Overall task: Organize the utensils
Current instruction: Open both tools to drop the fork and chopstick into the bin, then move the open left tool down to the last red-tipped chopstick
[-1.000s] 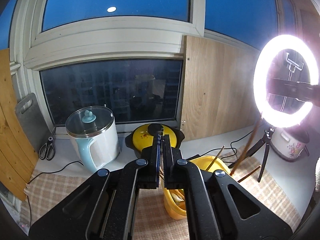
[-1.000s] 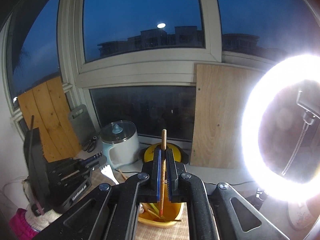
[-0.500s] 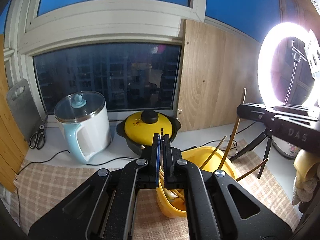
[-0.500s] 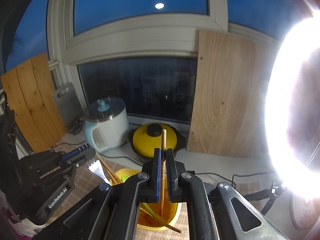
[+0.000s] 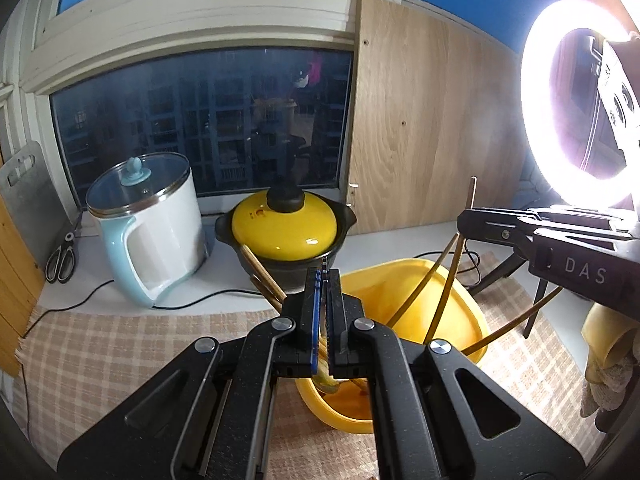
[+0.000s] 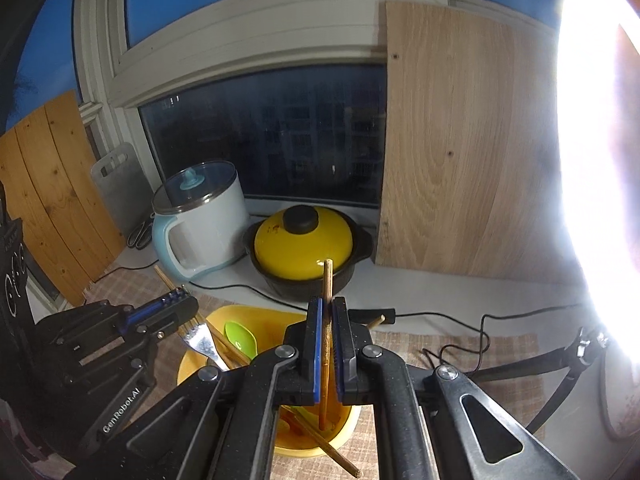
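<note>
My right gripper (image 6: 327, 304) is shut on an upright wooden chopstick (image 6: 327, 280) whose lower end stands inside the yellow container (image 6: 240, 312). From the left wrist view the same gripper (image 5: 463, 220) reaches in from the right over the container (image 5: 460, 300), chopstick (image 5: 448, 280) slanting down into it. My left gripper (image 5: 324, 276) is shut on a metal fork (image 6: 202, 346), which hangs over the container's left rim, just under that gripper (image 6: 180, 302). A green spoon (image 6: 240, 336) and several more chopsticks lean inside.
A white and blue electric pot (image 5: 148, 232) and a black casserole with a yellow lid (image 5: 286, 232) stand behind the container. A bright ring light (image 5: 580, 112) on a tripod is at right. Scissors (image 5: 60, 260), cables and a checked mat (image 5: 100, 360) lie around.
Both grippers have come down toward the yellow container. The chopstick's lower end now stands deeper in it, and the fork hangs lower over the rim.
</note>
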Demonstrator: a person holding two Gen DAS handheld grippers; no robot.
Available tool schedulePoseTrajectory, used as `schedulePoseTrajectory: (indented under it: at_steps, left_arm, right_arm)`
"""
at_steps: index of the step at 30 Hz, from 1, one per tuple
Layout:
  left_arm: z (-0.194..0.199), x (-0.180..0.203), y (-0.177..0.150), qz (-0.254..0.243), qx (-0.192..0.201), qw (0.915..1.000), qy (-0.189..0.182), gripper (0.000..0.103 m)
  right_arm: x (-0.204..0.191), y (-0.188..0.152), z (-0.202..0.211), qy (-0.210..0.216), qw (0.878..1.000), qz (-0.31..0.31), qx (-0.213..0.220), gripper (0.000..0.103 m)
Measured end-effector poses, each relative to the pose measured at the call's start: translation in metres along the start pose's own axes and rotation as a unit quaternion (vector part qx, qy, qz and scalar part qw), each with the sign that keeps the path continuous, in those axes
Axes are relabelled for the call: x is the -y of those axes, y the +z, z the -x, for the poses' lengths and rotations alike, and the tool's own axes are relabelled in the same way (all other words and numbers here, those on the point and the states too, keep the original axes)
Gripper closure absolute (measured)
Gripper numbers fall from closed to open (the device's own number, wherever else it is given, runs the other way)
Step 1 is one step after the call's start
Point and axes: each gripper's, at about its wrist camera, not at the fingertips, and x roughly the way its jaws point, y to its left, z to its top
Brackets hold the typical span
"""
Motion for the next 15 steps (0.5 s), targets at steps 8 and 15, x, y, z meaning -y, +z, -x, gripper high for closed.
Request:
schedulePoseTrajectory:
  at_steps: [8,15]
  left_arm:
    - [0.001,0.004,-0.003,-0.004,-0.006,1.0000,-0.003,0.100]
    - [0.014,0.005,-0.003,-0.006,0.006,0.9999,0.008,0.064]
  right_arm:
    - [0.011,-0.004,-0.003,0.019,1.000,-0.017,-0.008,0.099]
    - [0.012,-0.008,0.010,0.026,1.000,-0.013,0.009,0.075]
